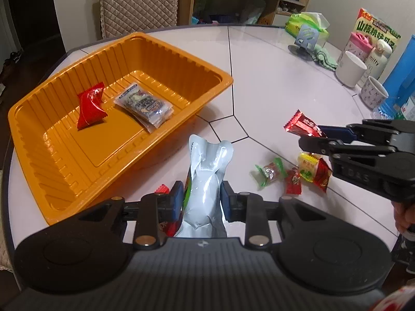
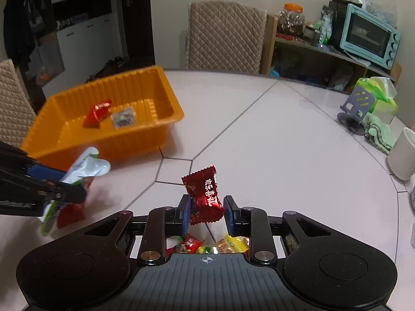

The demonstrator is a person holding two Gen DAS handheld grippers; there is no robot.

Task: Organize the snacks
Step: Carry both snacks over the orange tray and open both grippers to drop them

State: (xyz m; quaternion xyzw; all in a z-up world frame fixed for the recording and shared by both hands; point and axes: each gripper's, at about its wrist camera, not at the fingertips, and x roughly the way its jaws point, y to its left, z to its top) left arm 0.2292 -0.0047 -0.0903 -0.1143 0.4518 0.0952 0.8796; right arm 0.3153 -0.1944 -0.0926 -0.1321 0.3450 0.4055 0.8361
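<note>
In the left wrist view my left gripper (image 1: pixel 199 194) is shut on a silver-white snack pouch (image 1: pixel 207 176), held upright just off the near corner of the orange tray (image 1: pixel 181 49). A red packet (image 1: pixel 90 108) and a silver packet (image 1: pixel 144 106) lie in the tray. My right gripper (image 2: pixel 206 207) is shut on a dark red wrapped candy (image 2: pixel 203 194), lifted above the table. From the left view the right gripper (image 1: pixel 311 134) holds this candy (image 1: pixel 301 124) over several loose candies (image 1: pixel 293 176). The right wrist view shows the left gripper (image 2: pixel 75 189) with the pouch (image 2: pixel 85 165) at far left.
A white mug (image 1: pixel 350 68), a patterned cup (image 1: pixel 373 94), a blue container (image 1: pixel 402 72), a phone stand (image 1: pixel 306 39) and a green tissue pack (image 1: pixel 308 24) line the table's far right. A quilted chair (image 2: pixel 225 36) stands behind the table. White tabletop lies between tray and mug.
</note>
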